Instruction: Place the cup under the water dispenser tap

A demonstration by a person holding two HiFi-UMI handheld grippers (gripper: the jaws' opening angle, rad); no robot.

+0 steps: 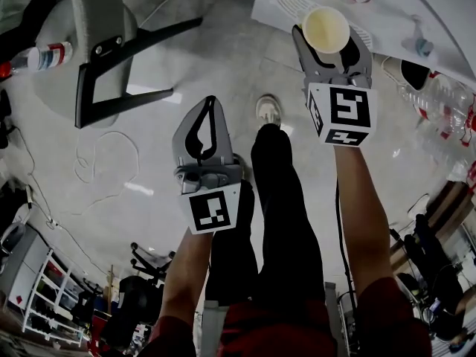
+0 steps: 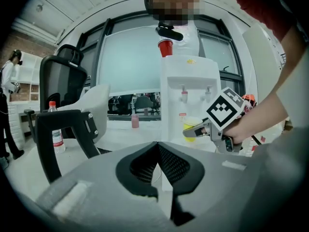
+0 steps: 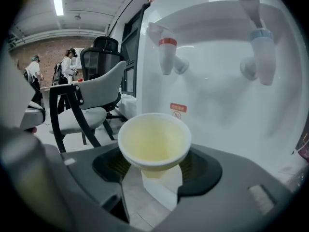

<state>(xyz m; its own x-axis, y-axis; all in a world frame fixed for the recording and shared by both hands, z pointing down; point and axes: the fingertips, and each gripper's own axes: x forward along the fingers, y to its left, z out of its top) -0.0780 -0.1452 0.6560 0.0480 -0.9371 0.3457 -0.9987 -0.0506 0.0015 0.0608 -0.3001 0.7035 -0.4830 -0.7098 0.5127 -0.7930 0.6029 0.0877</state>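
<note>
**A:** Where's the cup (image 3: pixel 154 144)?

**B:** Upright in the right hand-held gripper (image 3: pixel 154 174). The jaws stand wide and clasp its lower part, just before the dispenser (image 3: pixel 217 100).

**A:** Under a tap?

**B:** That gripper's view shows the red tap (image 3: pixel 166 54) and the blue tap (image 3: pixel 260 57) above it, with the cup nearer the red. The head view shows neither tap.

**A:** And the left hand-held gripper (image 2: pixel 158 170)?

**B:** Its jaws are together with nothing between them. Its view catches the cup from the side, with a chair (image 2: pixel 67 124) to the left.
</note>
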